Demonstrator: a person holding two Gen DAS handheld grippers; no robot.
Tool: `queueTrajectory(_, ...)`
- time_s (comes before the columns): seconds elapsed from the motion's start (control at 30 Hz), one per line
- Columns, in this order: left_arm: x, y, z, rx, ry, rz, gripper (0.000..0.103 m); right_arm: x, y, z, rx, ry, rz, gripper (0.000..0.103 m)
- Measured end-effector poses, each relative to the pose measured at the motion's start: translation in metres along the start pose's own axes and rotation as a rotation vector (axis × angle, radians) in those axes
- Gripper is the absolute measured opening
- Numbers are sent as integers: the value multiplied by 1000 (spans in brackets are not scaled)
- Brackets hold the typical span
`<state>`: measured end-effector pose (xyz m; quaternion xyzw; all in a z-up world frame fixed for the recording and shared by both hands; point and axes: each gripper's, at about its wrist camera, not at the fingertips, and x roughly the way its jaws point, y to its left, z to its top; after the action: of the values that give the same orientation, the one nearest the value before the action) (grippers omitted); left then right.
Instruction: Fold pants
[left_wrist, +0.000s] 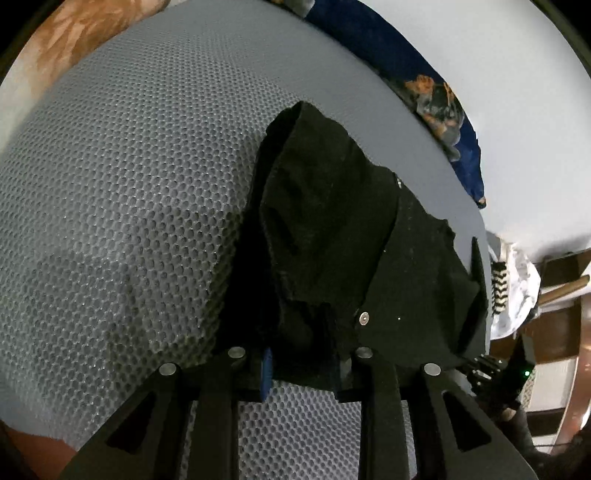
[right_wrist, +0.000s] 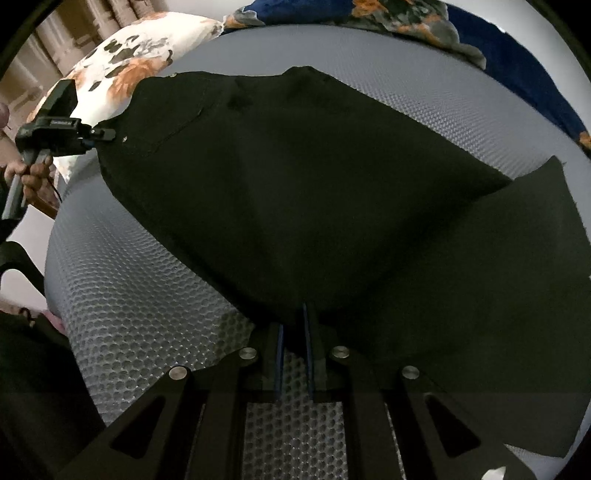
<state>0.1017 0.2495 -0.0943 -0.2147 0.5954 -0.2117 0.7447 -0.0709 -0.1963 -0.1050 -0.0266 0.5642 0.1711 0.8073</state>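
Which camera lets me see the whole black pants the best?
The right wrist view. There the black pants spread wide across the grey mesh mattress, from the waist end to a leg end. The left wrist view shows only the bunched waist end, with a metal button.

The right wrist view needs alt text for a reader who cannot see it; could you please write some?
Black pants lie spread over a grey honeycomb-mesh mattress, their near edge pinched by the right gripper. At far left, a hand holds the left gripper at the waistband corner, before a floral pillow.
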Motion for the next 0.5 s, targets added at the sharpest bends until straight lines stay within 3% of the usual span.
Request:
queueTrajectory(0.07, -6, -1, -3, 16, 7, 8, 32, 1, -1, 0, -3, 4, 3, 9)
queueTrajectory(0.13, -15, -5, -4, 34, 2, 42, 52, 2, -2, 0, 6, 3, 8, 9)
queueTrajectory(0.2, -32, -12, -8, 93, -39, 143, 63, 1, -3, -1, 19, -3, 17, 9)
queueTrajectory(0.3, -55, -22, -13, 181, -115, 301, 64, 1, -6, -3, 38, -15, 28, 10)
queueTrajectory(0.33, -62, -25, -15, 193, -149, 322, 64, 1, -5, -3, 39, -17, 27, 10)
queueTrajectory(0.4, -77, -47, -25, 277, -240, 297, 64, 0, -6, -3, 41, -22, 30, 10)
queueTrajectory(0.5, -77, -99, -42, 453, -304, 223, 64, 0, -9, -1, 56, -22, 38, 11)
